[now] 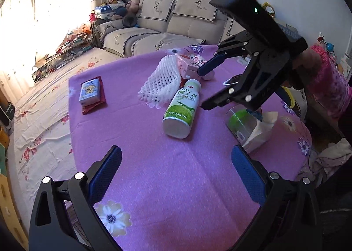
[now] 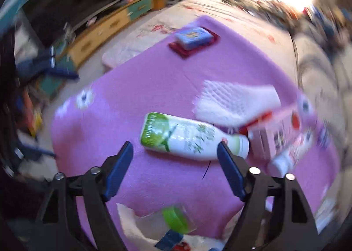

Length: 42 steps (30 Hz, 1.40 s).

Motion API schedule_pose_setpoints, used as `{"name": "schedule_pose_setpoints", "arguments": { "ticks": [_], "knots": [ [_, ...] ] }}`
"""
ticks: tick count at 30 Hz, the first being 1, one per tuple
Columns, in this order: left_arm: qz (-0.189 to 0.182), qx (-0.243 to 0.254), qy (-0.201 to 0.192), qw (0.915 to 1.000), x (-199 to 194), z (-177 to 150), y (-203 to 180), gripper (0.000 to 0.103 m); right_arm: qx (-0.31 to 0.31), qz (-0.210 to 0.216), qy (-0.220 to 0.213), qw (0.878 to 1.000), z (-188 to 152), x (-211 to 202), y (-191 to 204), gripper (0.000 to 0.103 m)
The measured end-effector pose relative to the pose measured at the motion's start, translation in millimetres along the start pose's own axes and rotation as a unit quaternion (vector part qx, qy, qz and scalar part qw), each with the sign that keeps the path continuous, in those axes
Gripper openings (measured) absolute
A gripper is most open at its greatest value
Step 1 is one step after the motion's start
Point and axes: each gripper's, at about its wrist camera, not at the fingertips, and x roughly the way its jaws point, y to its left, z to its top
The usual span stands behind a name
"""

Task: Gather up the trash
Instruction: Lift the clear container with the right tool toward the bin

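A white and green drink bottle (image 1: pixel 180 108) (image 2: pixel 187 136) lies on its side on the purple flowered tablecloth (image 1: pixel 154 174). Behind it are a white foam net (image 1: pixel 161 81) (image 2: pixel 235 101), a pink carton (image 1: pixel 187 64) (image 2: pixel 277 132) and a small pink-and-white bottle (image 2: pixel 288 154). My right gripper (image 1: pixel 203 88) (image 2: pixel 175 146) hangs open just above the bottle's cap end, with nothing between its blue pads. My left gripper (image 1: pixel 177 151) stands open over bare cloth nearer the table's front, holding nothing. The right wrist view is blurred.
A clear plastic cup with a green lid (image 1: pixel 239 119) (image 2: pixel 176 220) and crumpled white paper (image 1: pixel 261 132) lie at the table's right edge. A blue box on a red packet (image 1: pixel 90 92) (image 2: pixel 193 35) sits at the far left corner. A beige sofa (image 1: pixel 167 28) stands behind.
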Motion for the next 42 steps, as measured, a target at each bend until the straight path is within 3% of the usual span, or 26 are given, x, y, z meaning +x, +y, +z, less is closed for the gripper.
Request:
{"name": "schedule_pose_setpoints", "arguments": {
  "ticks": [5, 8, 11, 14, 17, 20, 23, 27, 32, 35, 38, 42],
  "knots": [
    [0.003, -0.01, -0.025, 0.9996, -37, -15, 7, 0.098, -0.157, -0.028, 0.057, 0.986, 18, 21, 34, 0.082],
    [0.003, -0.013, -0.03, 0.9995, -46, -24, 9, 0.098, -0.234, -0.036, 0.094, 0.967, 21, 41, 50, 0.082],
    [0.01, -0.019, -0.025, 0.9995, -48, -28, 13, 0.098, -0.311, -0.043, 0.131, 0.94, 17, 60, 64, 0.082],
    [0.013, -0.026, -0.022, 0.9994, -48, -31, 18, 0.098, -0.365, -0.06, 0.159, 0.915, 12, 76, 73, 0.08],
    [0.015, -0.033, -0.018, 0.9992, -46, -32, 23, 0.098, -0.402, -0.08, 0.177, 0.895, 11, 90, 76, 0.071],
    [0.015, -0.034, -0.018, 0.9991, -43, -30, 24, 0.098, -0.42, -0.082, 0.196, 0.882, 12, 103, 74, 0.06],
    [0.016, -0.033, -0.017, 0.9992, -41, -28, 23, 0.098, -0.44, -0.069, 0.207, 0.871, 10, 108, 75, 0.06],
    [0.017, -0.033, -0.016, 0.9992, -41, -28, 22, 0.098, -0.395, -0.059, 0.191, 0.897, 22, 104, 68, 0.058],
    [0.015, -0.029, -0.016, 0.9993, -40, -27, 18, 0.098, -0.284, -0.005, 0.106, 0.953, 46, 63, 51, 0.057],
    [0.015, -0.025, -0.016, 0.9994, -41, -27, 13, 0.098, -0.203, 0.022, 0.054, 0.978, 52, 34, 32, 0.056],
    [0.009, -0.022, -0.019, 0.9996, -42, -26, 7, 0.098, -0.116, 0.04, 0.007, 0.992, 43, 10, 13, 0.054],
    [0.005, -0.014, -0.017, 0.9997, -40, -25, -2, 0.098, -0.025, 0.05, -0.04, 0.998, 21, -7, 2, 0.052]
  ]
}}
